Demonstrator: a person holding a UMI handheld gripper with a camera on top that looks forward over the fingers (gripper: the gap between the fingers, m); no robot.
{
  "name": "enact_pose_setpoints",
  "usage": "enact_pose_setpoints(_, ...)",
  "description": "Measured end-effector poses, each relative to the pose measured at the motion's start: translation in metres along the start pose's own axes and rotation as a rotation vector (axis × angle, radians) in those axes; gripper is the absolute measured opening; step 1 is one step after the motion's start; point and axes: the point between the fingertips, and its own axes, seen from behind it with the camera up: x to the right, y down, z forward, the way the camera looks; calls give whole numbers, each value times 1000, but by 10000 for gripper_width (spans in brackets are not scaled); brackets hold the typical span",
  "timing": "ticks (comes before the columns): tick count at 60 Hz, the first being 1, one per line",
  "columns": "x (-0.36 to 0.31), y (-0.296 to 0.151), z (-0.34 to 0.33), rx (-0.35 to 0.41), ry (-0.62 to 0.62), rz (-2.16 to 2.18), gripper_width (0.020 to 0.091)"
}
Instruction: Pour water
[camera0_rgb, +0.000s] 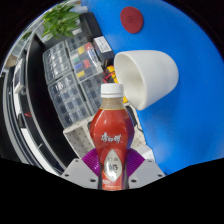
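At lower centre the gripper (112, 170) clamps the capped bottle (112, 140) upright by its body; the white cup (146, 76), upper right, awaits pouring.

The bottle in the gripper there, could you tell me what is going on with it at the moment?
A person's handheld gripper is shut on a bottle with a white cap and red label, both pink pads pressing its sides. The bottle is upright. Just beyond it, a white cup lies tipped, its open mouth facing the bottle, on a blue surface. No water is flowing yet.
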Motion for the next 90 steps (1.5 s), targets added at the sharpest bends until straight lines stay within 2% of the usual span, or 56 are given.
enact_pose_setpoints(8,0,-2,-3,3,12,19,299)
enact_pose_setpoints(14,1,0,-5,-27,48,-49,300)
enact_pose_setpoints(20,-8,-1,-11,-53,67,-249,299)
enact_pose_setpoints(27,-54,-13,-17,-50,60,-587,308)
enact_pose_setpoints(32,-85,-35,-22,-23,77,-866,319)
enact_pose_setpoints(38,-122,-72,-29,56,113,-1190,320)
enact_pose_setpoints(42,-135,-107,-32,134,123,-1363,318)
enact_pose_setpoints(47,-151,-138,-41,197,199,-1523,334)
enact_pose_setpoints(56,-131,-208,-51,251,308,-1720,333)
enact_pose_setpoints(66,-83,-260,-47,207,405,-1801,332)
enact_pose_setpoints(77,-31,-282,-43,130,448,-1820,340)
enact_pose_setpoints(78,-36,-279,-41,148,407,-1840,349)
enact_pose_setpoints(90,-33,-273,-47,176,324,-1893,363)
